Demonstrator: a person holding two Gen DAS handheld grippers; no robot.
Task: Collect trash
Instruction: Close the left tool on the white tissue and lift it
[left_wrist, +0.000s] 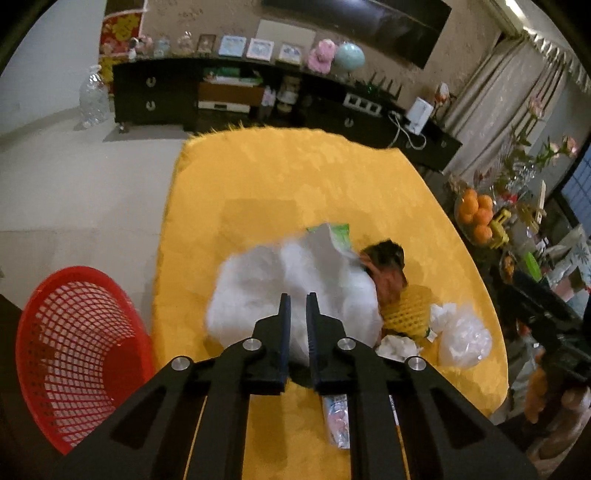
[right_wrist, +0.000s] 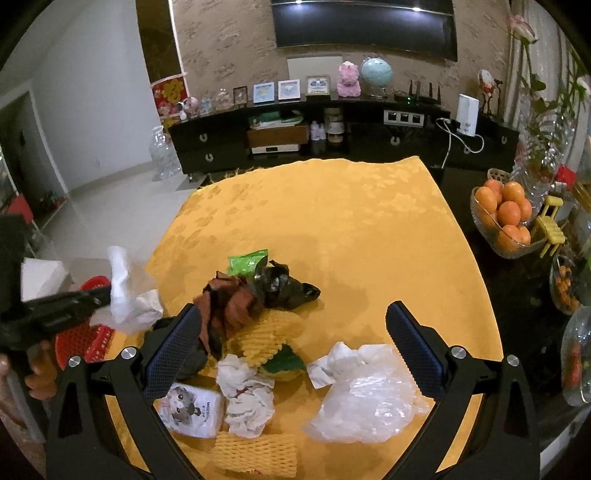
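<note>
Sitting just off the left edge of the yellow-clothed surface (right_wrist: 332, 206), the red mesh basket (left_wrist: 74, 354) waits with its mouth open — a handy drop spot for trash, I judge. Next over, the left tongs (left_wrist: 297, 299) are pinched narrow on a crumpled white tissue (left_wrist: 280, 291), held clear above the cloth, presumably for carrying to that basket. At the centre lies the remaining heap: green wrapper (right_wrist: 247, 260), black plastic bag (right_wrist: 284, 288), brown paper (right_wrist: 229, 306), yellow foam netting (right_wrist: 262, 332), tissue pack (right_wrist: 194, 410). Further right, the right tongs (right_wrist: 295, 325) stand wide and empty over the pile — the clear plastic bag (right_wrist: 365, 402) lies just beneath.
</note>
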